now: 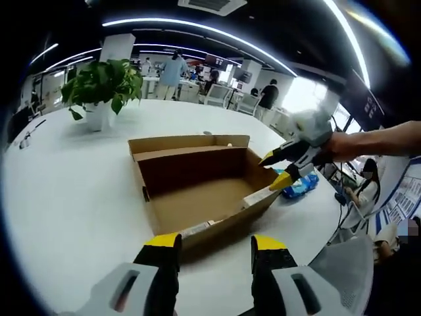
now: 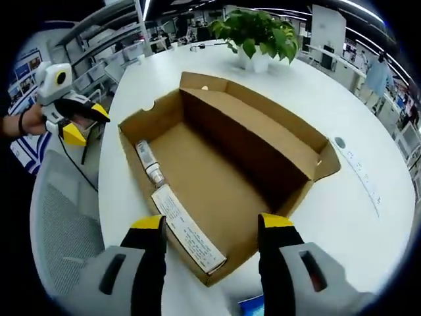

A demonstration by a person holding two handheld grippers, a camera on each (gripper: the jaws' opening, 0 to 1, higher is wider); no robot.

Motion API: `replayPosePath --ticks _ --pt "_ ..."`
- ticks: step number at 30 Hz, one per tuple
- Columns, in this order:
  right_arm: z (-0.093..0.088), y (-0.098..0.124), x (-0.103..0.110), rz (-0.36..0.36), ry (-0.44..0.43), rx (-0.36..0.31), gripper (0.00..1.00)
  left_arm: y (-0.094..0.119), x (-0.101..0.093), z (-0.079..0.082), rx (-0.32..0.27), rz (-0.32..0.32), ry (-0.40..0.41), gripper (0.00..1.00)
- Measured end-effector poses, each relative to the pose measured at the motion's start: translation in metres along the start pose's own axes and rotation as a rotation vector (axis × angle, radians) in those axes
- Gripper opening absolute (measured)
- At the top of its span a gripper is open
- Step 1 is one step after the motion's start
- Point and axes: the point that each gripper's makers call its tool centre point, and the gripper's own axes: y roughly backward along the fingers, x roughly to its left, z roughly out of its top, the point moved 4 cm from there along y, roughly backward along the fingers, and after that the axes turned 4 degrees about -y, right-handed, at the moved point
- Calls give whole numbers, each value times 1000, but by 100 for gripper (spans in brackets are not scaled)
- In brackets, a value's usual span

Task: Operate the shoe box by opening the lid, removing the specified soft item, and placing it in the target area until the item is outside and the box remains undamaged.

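Observation:
A brown cardboard shoe box (image 1: pixel 197 197) stands open on the white table (image 1: pixel 66 197), its lid flap (image 1: pixel 191 141) folded up at the far side. My left gripper (image 1: pixel 216 243) is open just short of the box's near wall. My right gripper (image 1: pixel 276 170) hovers open at the box's right corner, with a blue soft item (image 1: pixel 301 186) lying on the table just behind it. In the right gripper view the box (image 2: pixel 223 171) holds a small tube-like thing (image 2: pixel 150 161) along its left wall. My right gripper (image 2: pixel 212 224) is open over the near corner. My left gripper (image 2: pixel 89 125) is open at the left.
A potted plant (image 1: pixel 102 85) stands on the far part of the table, also the plant (image 2: pixel 260 33). A grey mesh chair (image 2: pixel 59 217) sits off the table edge. A blue patch (image 2: pixel 253 306) shows below my right jaws. People stand in the office behind.

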Motion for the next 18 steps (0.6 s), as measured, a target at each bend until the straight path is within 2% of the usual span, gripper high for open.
replayPosePath --ticks 6,8,11,18 --pt "5 -8 -5 14 53 57 55 -2 3 -4 0 2 18 43" --pt "5 -12 -3 41 78 86 56 -1 5 -4 -2 3 25 43" --pt "6 -19 0 89 54 104 55 0 6 -5 -1 9 27 43" --pt "10 -30 2 89 99 130 54 5 12 -9 7 21 36 43"
